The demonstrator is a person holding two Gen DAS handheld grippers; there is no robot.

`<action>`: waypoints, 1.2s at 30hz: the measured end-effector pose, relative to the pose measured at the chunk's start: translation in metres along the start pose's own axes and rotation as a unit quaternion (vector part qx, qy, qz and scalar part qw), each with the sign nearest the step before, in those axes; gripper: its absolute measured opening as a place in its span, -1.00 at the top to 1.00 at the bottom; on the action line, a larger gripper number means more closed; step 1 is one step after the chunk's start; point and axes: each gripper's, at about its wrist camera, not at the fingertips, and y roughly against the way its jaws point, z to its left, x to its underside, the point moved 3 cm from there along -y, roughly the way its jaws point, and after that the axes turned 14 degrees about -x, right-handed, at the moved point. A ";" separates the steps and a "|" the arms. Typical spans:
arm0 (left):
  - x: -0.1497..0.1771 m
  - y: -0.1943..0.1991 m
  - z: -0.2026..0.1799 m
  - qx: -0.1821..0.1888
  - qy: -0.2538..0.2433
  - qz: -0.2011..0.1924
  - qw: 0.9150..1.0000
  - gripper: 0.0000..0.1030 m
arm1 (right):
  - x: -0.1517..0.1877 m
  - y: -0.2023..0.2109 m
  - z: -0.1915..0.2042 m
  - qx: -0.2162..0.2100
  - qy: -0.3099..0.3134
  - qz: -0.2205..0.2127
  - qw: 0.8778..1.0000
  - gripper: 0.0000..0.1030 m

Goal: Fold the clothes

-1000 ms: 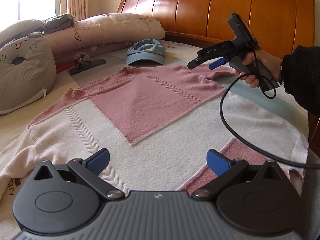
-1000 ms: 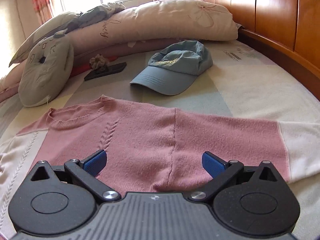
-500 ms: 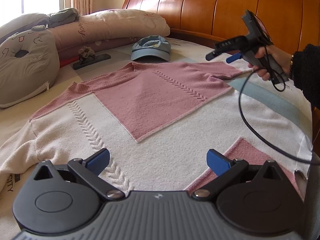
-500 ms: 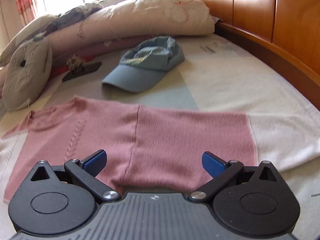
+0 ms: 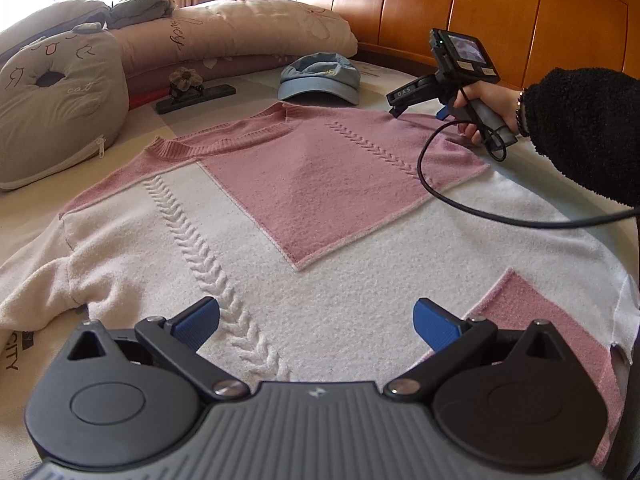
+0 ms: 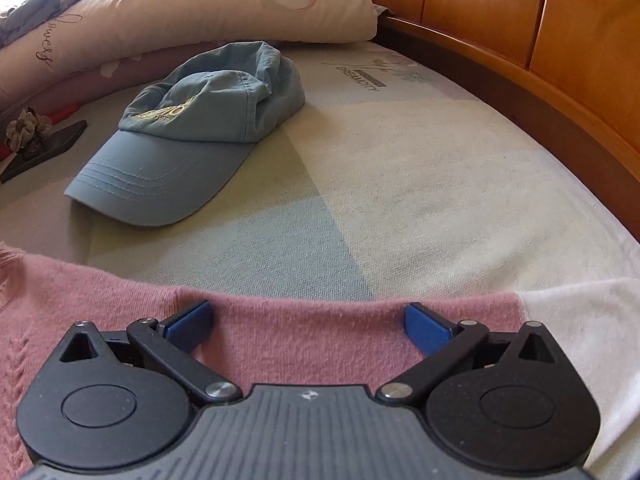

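The sweater (image 5: 280, 216), a pink-and-cream knit with cable braids, lies spread front-up on the bed (image 6: 400, 168), neckline toward the pillows (image 5: 240, 40) and hem nearest the left wrist camera. One sleeve already seems turned in, its pink end lying slantwise across the chest; a second pink patch sits near the hem, and I cannot tell whether that is a folded part or the pattern. The other sleeve (image 5: 36, 292) trails off to the side, unfolded. So the job looks barely begun: that sleeve, the sides and the lengthwise folds all appear to be left.

The left tongs (image 5: 316, 322) hang above the cream lower body, blue pads wide apart and gripping nothing. The right tongs (image 6: 308, 322) are also spread apart; in their own view the pink upper edge of the sweater runs between the two pads, close under them. Whether the pads touch the knit I cannot tell. From the left view the right tongs, held by a hand (image 5: 486, 106) in a dark fleecy sleeve, sit low over the far shoulder edge. A blue cap (image 6: 192, 128) lies just beyond that edge, clear of the sweater.
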 end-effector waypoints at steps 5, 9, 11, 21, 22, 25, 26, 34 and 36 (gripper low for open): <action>0.000 0.003 -0.001 -0.005 -0.005 -0.002 1.000 -0.99 | -0.001 0.022 0.009 -0.020 -0.014 0.007 1.000 -1.00; -0.002 0.011 0.001 -0.003 0.002 -0.014 1.000 -0.99 | 0.007 0.047 0.038 -0.065 0.006 0.022 0.998 -1.00; -0.003 0.014 0.001 -0.007 0.001 -0.018 1.000 -0.99 | 0.012 0.049 0.055 -0.073 0.017 0.037 0.997 -1.00; -0.002 0.009 0.006 -0.009 0.005 -0.020 1.000 -0.99 | 0.033 0.008 0.124 -0.078 0.129 0.053 0.987 -1.00; -0.001 0.008 0.006 -0.006 0.004 -0.019 1.000 -0.99 | 0.031 0.005 0.124 -0.083 0.127 0.051 0.987 -1.00; 0.001 0.002 0.006 0.004 0.006 -0.012 1.000 -0.99 | 0.022 -0.004 0.119 -0.097 0.115 0.049 0.987 -1.00; 0.002 0.000 0.006 0.006 0.007 -0.008 1.000 -0.99 | 0.020 -0.006 0.119 -0.099 0.113 0.049 0.987 -1.00; 0.003 -0.001 0.007 0.000 0.011 -0.001 1.000 -0.99 | 0.017 0.006 0.133 -0.090 0.143 0.040 0.985 -1.00; 0.001 0.004 0.005 0.001 0.009 -0.008 1.000 -0.99 | 0.018 0.021 0.141 -0.095 0.158 0.039 0.982 -1.00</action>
